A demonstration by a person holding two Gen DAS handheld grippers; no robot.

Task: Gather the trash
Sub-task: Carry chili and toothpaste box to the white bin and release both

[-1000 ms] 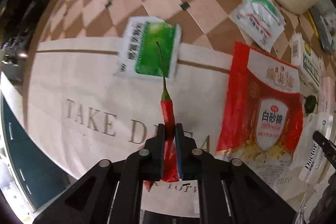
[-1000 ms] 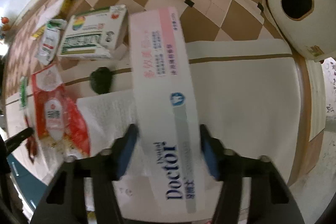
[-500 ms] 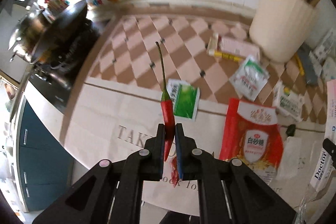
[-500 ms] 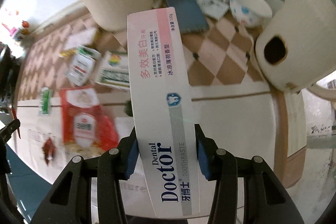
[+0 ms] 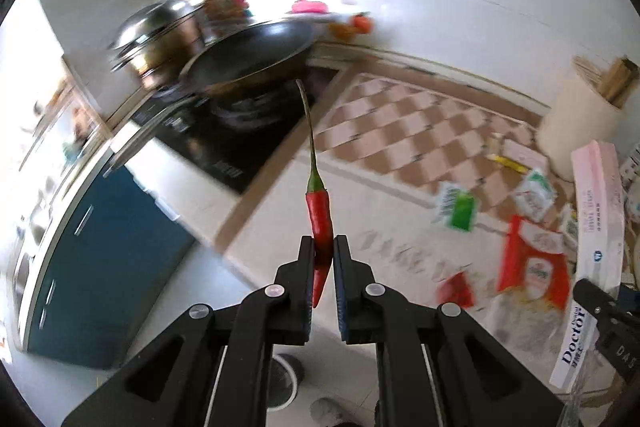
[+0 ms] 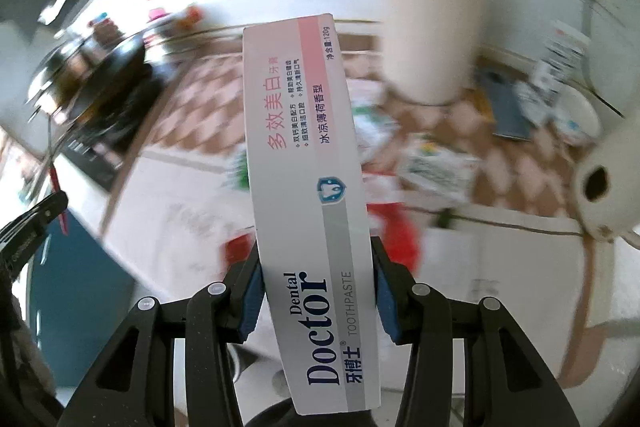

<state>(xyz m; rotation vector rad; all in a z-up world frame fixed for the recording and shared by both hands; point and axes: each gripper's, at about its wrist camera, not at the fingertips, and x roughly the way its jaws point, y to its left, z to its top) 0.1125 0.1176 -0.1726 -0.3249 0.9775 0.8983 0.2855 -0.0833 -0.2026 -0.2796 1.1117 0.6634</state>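
Note:
My left gripper (image 5: 323, 247) is shut on a red chili pepper (image 5: 319, 215) with a long green stem, held upright well above the counter. My right gripper (image 6: 316, 267) is shut on a white and pink Doctor toothpaste box (image 6: 308, 155), also lifted high; the box shows at the right edge of the left wrist view (image 5: 592, 259). On the counter lie a red sugar packet (image 5: 534, 263), a green sachet (image 5: 458, 209), a white sachet (image 5: 534, 193) and a small red scrap (image 5: 456, 289).
A stove with a black wok (image 5: 252, 55) and steel pot (image 5: 156, 27) stands at the left. A cream utensil holder (image 6: 432, 31) stands at the back. A white appliance (image 6: 608, 187), a bowl (image 6: 576, 115) and a blue cabinet (image 5: 92, 255) are nearby.
Both grippers have risen far above the counter and tilted up, each keeping its hold. The counter litter now looks smaller and lower in both views.

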